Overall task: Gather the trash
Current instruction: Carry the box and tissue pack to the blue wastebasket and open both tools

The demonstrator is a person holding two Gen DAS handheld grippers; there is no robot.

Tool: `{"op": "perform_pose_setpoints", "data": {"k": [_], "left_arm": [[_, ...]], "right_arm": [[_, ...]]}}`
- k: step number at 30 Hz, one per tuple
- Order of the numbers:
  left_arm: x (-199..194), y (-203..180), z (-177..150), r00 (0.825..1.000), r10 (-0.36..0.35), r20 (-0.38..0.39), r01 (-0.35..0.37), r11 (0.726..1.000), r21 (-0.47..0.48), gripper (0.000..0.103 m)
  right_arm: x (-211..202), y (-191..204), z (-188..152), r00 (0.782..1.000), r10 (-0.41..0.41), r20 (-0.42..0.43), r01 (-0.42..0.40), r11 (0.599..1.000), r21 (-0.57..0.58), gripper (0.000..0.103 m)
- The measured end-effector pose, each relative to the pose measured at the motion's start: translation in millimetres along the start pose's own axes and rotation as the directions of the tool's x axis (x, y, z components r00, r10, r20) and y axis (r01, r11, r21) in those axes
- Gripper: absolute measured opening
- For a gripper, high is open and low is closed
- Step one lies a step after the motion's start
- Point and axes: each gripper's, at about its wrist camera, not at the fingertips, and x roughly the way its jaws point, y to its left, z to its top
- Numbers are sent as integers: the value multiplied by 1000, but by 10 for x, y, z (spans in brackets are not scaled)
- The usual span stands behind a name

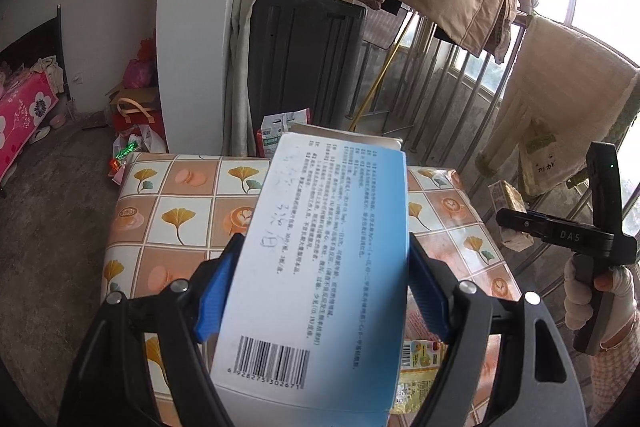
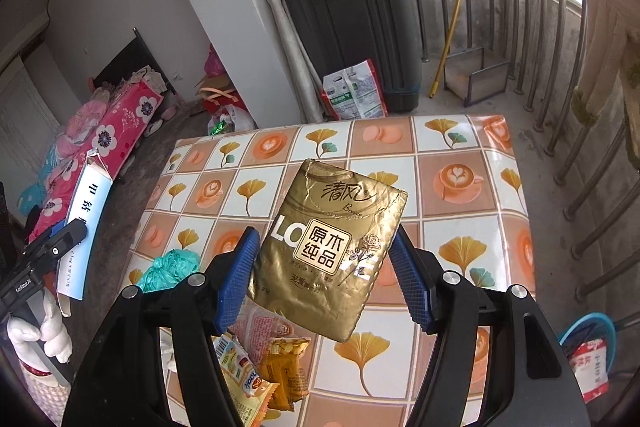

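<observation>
1. Left tongs (image 1: 320,291): pads clamped on the sides of a blue-and-white carton (image 1: 320,247), held above the table (image 1: 168,211); barcode reads 6928275302671.
2. Right tongs (image 2: 324,275): closed on a gold tissue pack (image 2: 332,251), likewise clear of the table; printed "清风" and "原木纯品".
3. Beneath the right tongs: snack wrappers (image 2: 260,371) remain on the table.
4. Left of the right tongs: a green bag (image 2: 172,267), uncollected.
5. Judged progress: two items lifted, none yet binned; at least three left.
</observation>
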Motion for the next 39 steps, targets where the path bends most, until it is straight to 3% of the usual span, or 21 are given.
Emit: {"op": "perform_pose_setpoints", "data": {"k": [8,14,18,22,25,28,33,39], "left_arm": [[48,-863,96,988,-154,-10,154,982,108,75],[334,-1902,100,945,-313,-98,327,914,238,75],[633,-2686,-11,893,-395,-214,445,845,298,75],[946,-3446,-276,830,-436,-348,544,773,327,75],[1250,-3939,-529,772,-438,-460,603,734,313,75],[1566,-4409,-832,715,-410,-567,637,717,284,75],[2026,-5103,-1222,650,-351,-673,658,704,268,75],[2443,-5843,-1524,608,-337,-719,678,691,250,77]], "right_arm": [[-677,-564,-210,996,-63,60,57,994,89,62],[-1373,-1304,-573,973,-211,93,187,958,219,62],[-1689,-1842,-918,952,-300,66,263,906,332,62],[-1833,-2357,-1351,940,-340,2,301,836,458,62],[-1835,-2732,-1677,938,-341,-56,315,776,546,62],[-1740,-3068,-1963,939,-324,-114,322,716,619,62],[-1563,-3521,-2289,932,-314,-181,349,642,683,62],[-1502,-4014,-2480,920,-332,-208,373,580,724,63]]}}
